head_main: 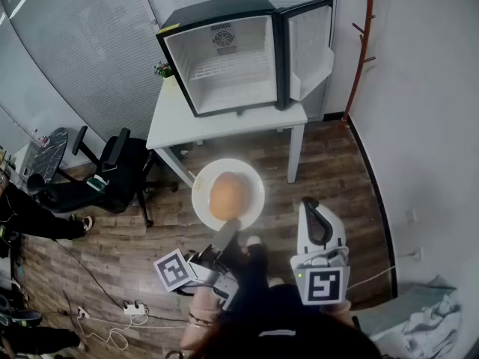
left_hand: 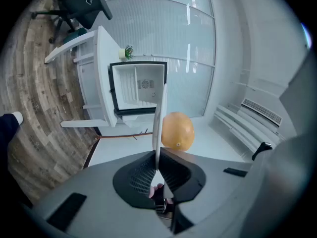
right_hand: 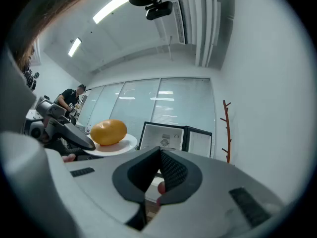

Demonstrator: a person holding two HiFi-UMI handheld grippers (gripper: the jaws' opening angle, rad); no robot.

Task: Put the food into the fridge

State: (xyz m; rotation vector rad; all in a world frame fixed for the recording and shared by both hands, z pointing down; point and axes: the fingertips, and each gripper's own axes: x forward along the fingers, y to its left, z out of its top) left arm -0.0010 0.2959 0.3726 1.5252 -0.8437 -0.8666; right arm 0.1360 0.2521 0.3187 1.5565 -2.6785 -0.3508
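Left gripper (head_main: 227, 229): your jaws are clamped on the near rim of the white plate (head_main: 251, 176). In the left gripper view the plate (left_hand: 159, 114) runs edge-on between the pads (left_hand: 174, 168), which are open only as wide as the rim.
Food: one round orange fruit (head_main: 228, 197) sits mid-plate. It shows just right of the plate edge in the left gripper view (left_hand: 177, 131).
Plate position: you hold it roughly level in the air, over the wood floor (head_main: 337, 178) and in front of the table (head_main: 183, 118).
Right gripper (head_main: 312, 204): your jaws are pressed together with nothing between them, as the right gripper view (right_hand: 159, 155) shows. It sits right of the plate, not touching it.
Fridge (head_main: 224, 66): a black mini fridge, white inside, stands on the white table. Its door (head_main: 308, 40) is swung wide open.
Fruit vs fridge: the fruit is outside the fridge and well apart from it.
Around: an office chair (head_main: 112, 170) stands left of the table, and a red-brown coat rack (head_main: 364, 28) is by the right wall.
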